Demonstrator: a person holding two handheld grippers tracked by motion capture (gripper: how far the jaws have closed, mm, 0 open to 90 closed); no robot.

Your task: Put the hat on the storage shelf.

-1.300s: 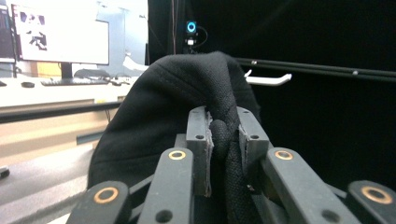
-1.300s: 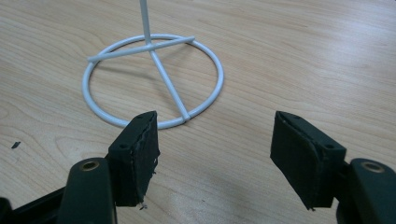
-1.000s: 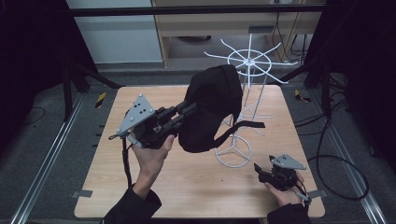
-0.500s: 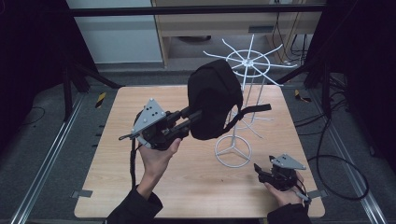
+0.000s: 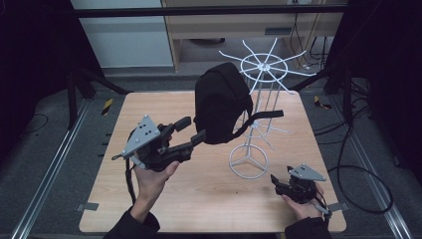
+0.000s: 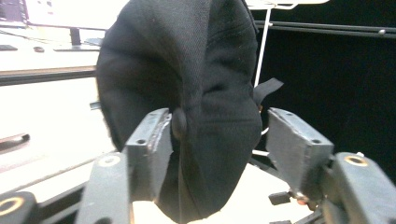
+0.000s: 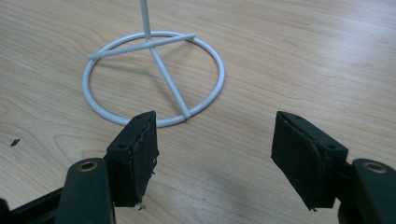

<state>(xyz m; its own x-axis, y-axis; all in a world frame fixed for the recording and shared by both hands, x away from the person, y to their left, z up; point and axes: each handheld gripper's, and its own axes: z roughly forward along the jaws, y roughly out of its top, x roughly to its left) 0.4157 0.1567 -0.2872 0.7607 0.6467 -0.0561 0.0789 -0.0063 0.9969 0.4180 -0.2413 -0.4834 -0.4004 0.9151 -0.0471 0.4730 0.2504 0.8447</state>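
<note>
Across the wooden table (image 5: 199, 199) there's loads of bare room along the near and left edges, with the white wire rack (image 5: 261, 99) standing right of centre and its ring base well in from the edge. Hanging off the rack's left side is the black cap (image 5: 221, 102), the left gripper (image 5: 191, 132) spread wide just beside its lower edge, one jaw close against the fabric. Down by the near right corner, the right gripper (image 5: 276, 180) sits low, jaws apart and pinching nothing, near the ring base.

Your wooden desk (image 5: 209, 199) sits on grey floor (image 5: 50, 149); at twelve o'clock you face a wooden cabinet (image 5: 224, 25).
</note>
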